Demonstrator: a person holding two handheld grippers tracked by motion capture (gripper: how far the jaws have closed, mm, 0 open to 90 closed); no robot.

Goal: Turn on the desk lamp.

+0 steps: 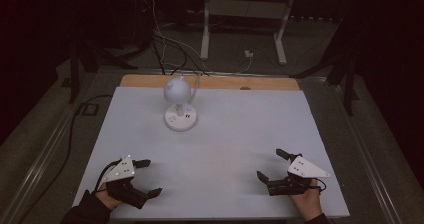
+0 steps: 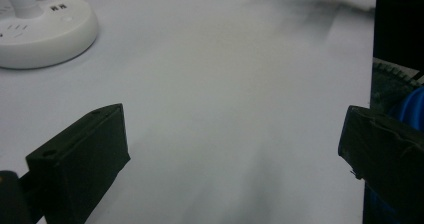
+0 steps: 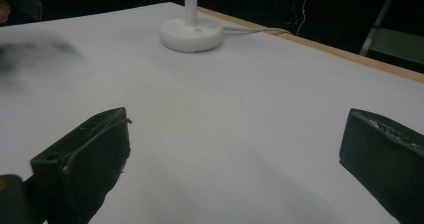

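Resting near the table's (image 1: 215, 149) front edge, both grippers' fingers spread wide, lamp (image 1: 180, 104) well apart.

A dim lab or recording studio: dark surroundings, a white-covered counter (image 1: 210, 149) on grey carpet, loose cables (image 1: 167, 46) trailing across the floor, a metal stand frame (image 1: 245, 19) behind.

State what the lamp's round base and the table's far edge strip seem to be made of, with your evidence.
Lamp base: probably white moulded plastic, smooth with a soft sheen and rounded edges. Far edge strip: looks like wood or wood-look board, tan and matt, showing past the white table cover; grain is too small to tell.
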